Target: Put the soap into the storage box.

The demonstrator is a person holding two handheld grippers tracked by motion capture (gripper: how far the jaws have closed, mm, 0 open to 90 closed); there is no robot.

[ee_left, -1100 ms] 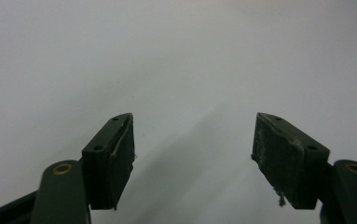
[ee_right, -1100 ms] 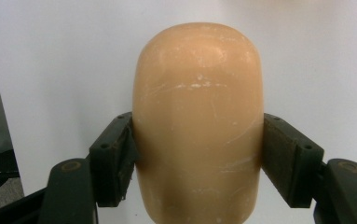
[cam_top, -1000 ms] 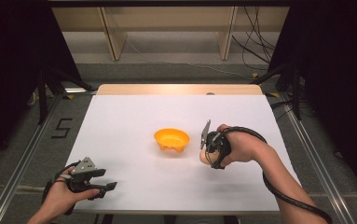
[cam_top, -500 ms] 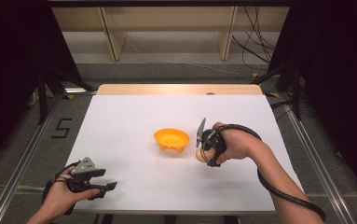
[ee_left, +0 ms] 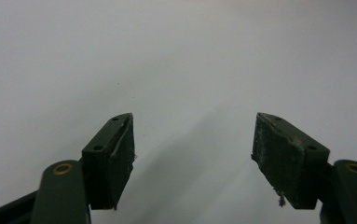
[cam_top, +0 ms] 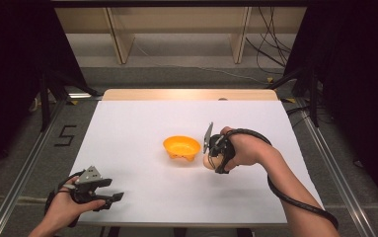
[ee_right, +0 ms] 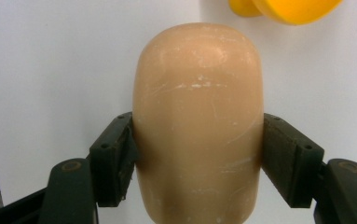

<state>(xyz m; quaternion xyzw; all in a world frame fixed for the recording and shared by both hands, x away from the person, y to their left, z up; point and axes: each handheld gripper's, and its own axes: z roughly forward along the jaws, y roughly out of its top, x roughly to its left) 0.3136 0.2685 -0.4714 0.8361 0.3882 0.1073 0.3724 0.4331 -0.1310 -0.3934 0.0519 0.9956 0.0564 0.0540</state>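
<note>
An orange bowl point(cam_top: 181, 147) sits near the middle of the white table point(cam_top: 142, 123). Just right of it, my right gripper point(cam_top: 209, 161) is shut on a tan egg-shaped object point(cam_top: 207, 160). In the right gripper view both pads press the egg's point(ee_right: 198, 121) sides, and the bowl's rim point(ee_right: 288, 9) shows at the top right. My left gripper point(cam_top: 115, 199) rests low at the table's front left corner. Its jaws stand wide apart in the left gripper view point(ee_left: 192, 158), with only bare table between them.
Wooden shelf legs point(cam_top: 120, 34) and loose cables point(cam_top: 270, 44) lie on the floor beyond the table's far edge. A metal rail point(cam_top: 23, 168) runs along the left side, with a "5" marked on the floor point(cam_top: 64, 134).
My right gripper has shifted slightly left with the egg, closer to the bowl. The left gripper has stayed put.
</note>
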